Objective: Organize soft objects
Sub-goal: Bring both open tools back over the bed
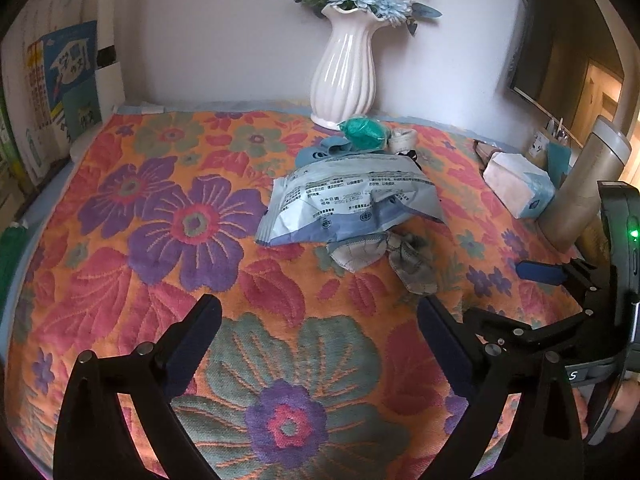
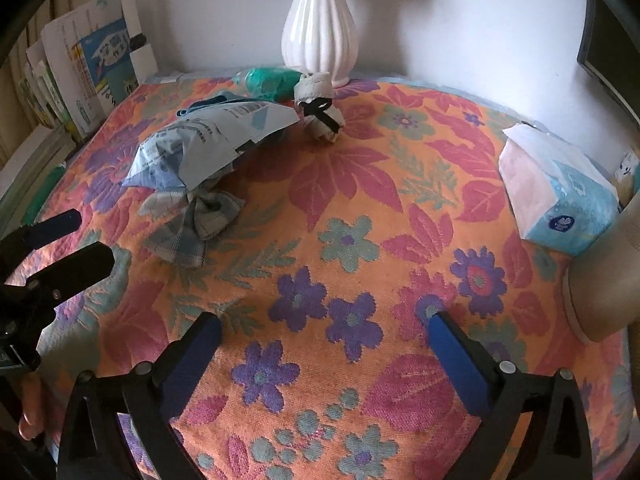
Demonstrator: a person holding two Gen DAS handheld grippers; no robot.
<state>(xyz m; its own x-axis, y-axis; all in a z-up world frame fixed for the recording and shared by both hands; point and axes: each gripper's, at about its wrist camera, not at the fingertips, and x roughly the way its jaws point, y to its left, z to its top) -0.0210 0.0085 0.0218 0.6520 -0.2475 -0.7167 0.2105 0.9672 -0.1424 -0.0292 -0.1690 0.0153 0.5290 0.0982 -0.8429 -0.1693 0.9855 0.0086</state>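
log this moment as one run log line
left gripper: open, empty | right gripper: open, empty | packet: on grey cloth | socks: untouched

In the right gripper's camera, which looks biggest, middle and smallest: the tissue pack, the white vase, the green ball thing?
1. tissue pack, though it sits nearer the camera, which may inflate it.
2. white vase, farther back and cut off at the top, so 1 and 2 are unsure.
3. green bundle, clearly smallest.

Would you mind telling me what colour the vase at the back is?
The vase is glossy white with vertical ribs, seen best in the left wrist view.
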